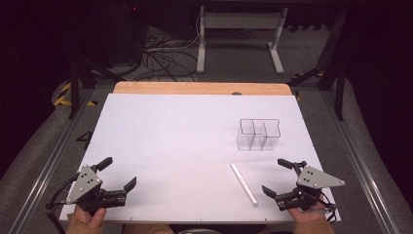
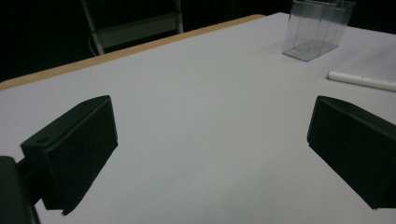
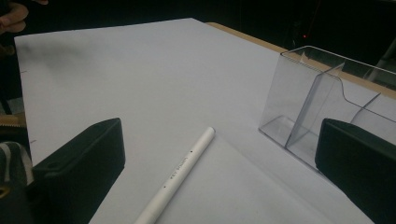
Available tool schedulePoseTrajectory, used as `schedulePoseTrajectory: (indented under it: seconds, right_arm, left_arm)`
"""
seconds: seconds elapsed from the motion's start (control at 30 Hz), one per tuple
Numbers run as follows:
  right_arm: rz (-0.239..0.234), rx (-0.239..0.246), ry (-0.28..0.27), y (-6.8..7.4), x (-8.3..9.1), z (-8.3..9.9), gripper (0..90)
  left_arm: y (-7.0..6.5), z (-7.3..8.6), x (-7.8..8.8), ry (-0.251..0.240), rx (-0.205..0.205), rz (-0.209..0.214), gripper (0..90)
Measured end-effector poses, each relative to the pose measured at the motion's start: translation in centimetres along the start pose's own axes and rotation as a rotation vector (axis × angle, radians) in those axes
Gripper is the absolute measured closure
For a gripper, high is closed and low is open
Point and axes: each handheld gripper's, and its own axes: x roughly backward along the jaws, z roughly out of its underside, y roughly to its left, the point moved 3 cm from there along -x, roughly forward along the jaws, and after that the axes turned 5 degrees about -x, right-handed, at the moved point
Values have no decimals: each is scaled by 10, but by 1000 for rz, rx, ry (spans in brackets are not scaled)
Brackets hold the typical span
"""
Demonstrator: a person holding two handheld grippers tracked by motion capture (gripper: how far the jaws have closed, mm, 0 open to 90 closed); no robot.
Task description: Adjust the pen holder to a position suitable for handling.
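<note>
Currently the pen point(image 1: 243, 183) is a slim white stick with a small line of print along its barrel, lying flat on the white table point(image 1: 170, 136) just left of the right gripper point(image 1: 279, 178), well apart from the left gripper point(image 1: 118, 173) and near the clear box point(image 1: 258, 133). Box is transparent plastic with inner dividers, standing upright beyond the pen. Both grippers sit low at the near edge, jaws spread wide, nothing between them.

The white pen point(image 3: 175, 179) bears small grey print, perhaps a brand, too blurred to read.
</note>
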Motion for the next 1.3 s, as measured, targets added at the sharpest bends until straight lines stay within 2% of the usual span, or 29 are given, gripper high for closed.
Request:
schedulePoseTrajectory:
  seconds: [0.13, 0.27, 0.33, 0.4, 0.53, 0.83, 1.07, 1.17, 1.3]
  right_arm:
    - [5, -4, 3, 0, 1, 0, 14]
    - [4, -9, -1, -1, 1, 0, 13]
    - [6, -6, 1, -1, 0, -1, 13]
    - [0, -10, 2, -1, -1, -1, 16]
    - [-7, 5, -3, 1, -2, -2, 25]
    - [3, 3, -6, 0, 0, -4, 26]
    - [5, -3, 5, -3, -2, -11, 25]
    - [4, -6, 18, -5, -3, -14, 23]
    - [12, -5, 6, -5, 1, -20, 22]
  left_arm:
    - [0, -2, 2, -31, 34, 33, 25]
    - [1, -2, 3, -33, 39, 33, 31]
    - [3, -1, 4, -24, 44, 11, 39]
    - [4, 0, 5, -31, 50, 11, 43]
    - [3, -1, 6, -25, 31, -10, 47]
    - [8, 0, 6, -23, 36, -27, 53]
    - [4, 0, 6, -18, 16, -28, 52]
    - [3, 0, 5, -12, 20, -19, 53]
    - [3, 0, 5, -11, 11, -19, 53]
